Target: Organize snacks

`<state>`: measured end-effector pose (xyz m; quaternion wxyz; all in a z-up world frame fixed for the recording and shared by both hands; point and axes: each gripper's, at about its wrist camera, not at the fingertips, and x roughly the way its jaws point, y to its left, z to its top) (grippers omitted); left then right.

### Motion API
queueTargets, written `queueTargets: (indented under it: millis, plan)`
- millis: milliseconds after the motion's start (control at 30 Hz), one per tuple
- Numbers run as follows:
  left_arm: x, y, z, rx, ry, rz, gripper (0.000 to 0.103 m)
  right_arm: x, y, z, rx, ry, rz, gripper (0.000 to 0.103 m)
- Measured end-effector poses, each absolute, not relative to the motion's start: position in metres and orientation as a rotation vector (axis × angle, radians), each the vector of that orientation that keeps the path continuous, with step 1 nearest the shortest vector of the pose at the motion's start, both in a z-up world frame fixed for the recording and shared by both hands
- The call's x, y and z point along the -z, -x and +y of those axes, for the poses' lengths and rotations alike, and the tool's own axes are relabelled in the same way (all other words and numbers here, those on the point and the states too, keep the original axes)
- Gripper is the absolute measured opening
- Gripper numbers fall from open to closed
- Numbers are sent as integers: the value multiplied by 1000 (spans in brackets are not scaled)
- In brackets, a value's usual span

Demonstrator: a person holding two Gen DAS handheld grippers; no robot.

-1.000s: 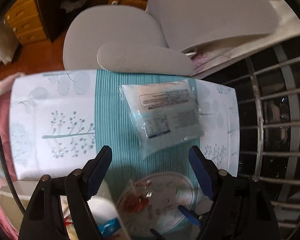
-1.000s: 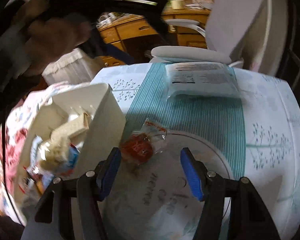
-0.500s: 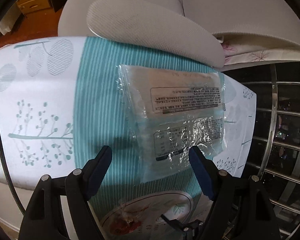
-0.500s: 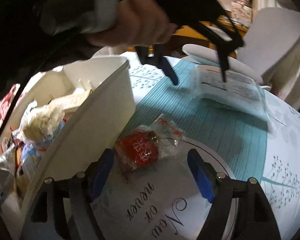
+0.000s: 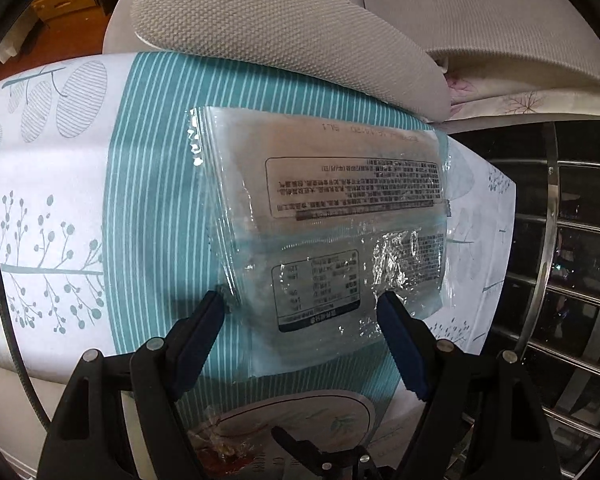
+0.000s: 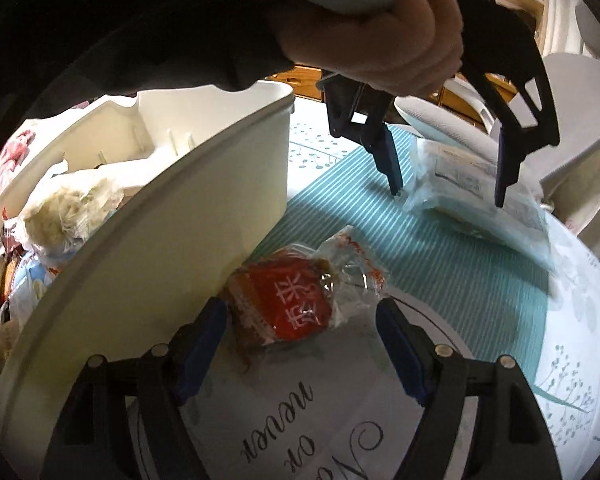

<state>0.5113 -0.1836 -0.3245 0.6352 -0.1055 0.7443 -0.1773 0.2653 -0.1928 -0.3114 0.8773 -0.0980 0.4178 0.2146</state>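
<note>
The right gripper (image 6: 300, 344) stands wide open around a red-wrapped snack (image 6: 284, 308) beside the white bin (image 6: 188, 216). Farther along the striped tablecloth (image 5: 156, 208), the left gripper (image 5: 302, 332) straddles a clear flat packet (image 5: 324, 224), jaws spread, a grey chair (image 5: 284, 28) beyond.

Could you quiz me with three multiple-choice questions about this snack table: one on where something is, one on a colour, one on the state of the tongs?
1. Where is the red snack?
A. in the bin
B. on the table beside the bin
C. on the chair

2. What colour is the cloth's striped band?
A. teal
B. yellow
C. red

3. How are the left tongs over the clear packet?
A. shut on it
B. open, astride its near end
C. lying flat

Answers: 1 B, it lies against the bin's outer wall. 2 A, teal with white lines. 3 B, a gap shows at both pads.
</note>
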Motion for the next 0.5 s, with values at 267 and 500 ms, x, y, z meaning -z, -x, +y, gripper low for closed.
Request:
queueTargets:
  millis: [267,500]
  plan:
    - [328,-510,-171,362,359,1720,40,311,-260,-189,-479,204,850,61]
    - [336,-503,-155,312,515,1748,24,307,-257,-185,-445,210,872,56]
